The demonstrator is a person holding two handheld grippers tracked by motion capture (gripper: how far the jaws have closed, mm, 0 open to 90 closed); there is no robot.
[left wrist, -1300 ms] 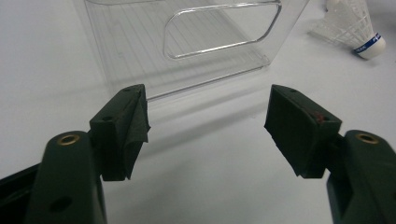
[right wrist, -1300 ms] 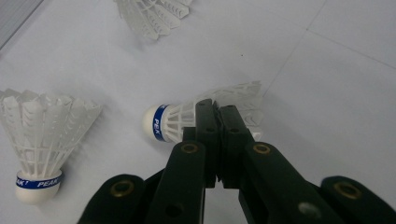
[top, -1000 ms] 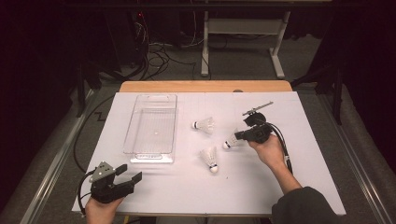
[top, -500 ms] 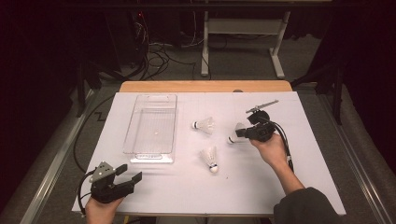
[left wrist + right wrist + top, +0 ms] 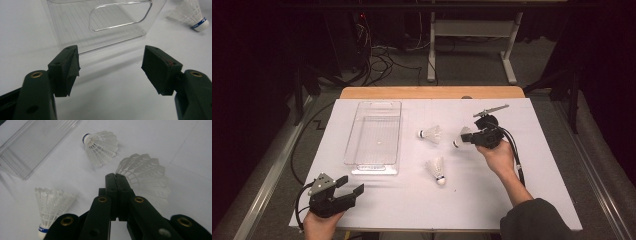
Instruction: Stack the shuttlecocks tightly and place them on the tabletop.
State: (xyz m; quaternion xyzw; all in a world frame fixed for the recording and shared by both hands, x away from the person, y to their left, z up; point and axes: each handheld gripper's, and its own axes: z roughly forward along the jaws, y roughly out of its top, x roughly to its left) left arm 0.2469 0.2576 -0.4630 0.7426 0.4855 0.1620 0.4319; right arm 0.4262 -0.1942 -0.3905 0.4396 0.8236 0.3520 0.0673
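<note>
Right hand-held gripper (image 5: 117, 178), jaws pinched on a feather of the shuttlecock (image 5: 146, 173) right of the clear tray (image 5: 374, 135): pickup step, likely next carrying it traywards; left hand-held gripper (image 5: 110, 67) wide, idle.

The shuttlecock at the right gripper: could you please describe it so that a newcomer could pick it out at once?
Start at the clear plastic tray on the white table, then look right past two loose shuttlecocks. The shuttlecock meant is the rightmost of three. It alone sits at the tips of the right gripper, whose jaws are shut on the edge of its feather skirt.
</note>
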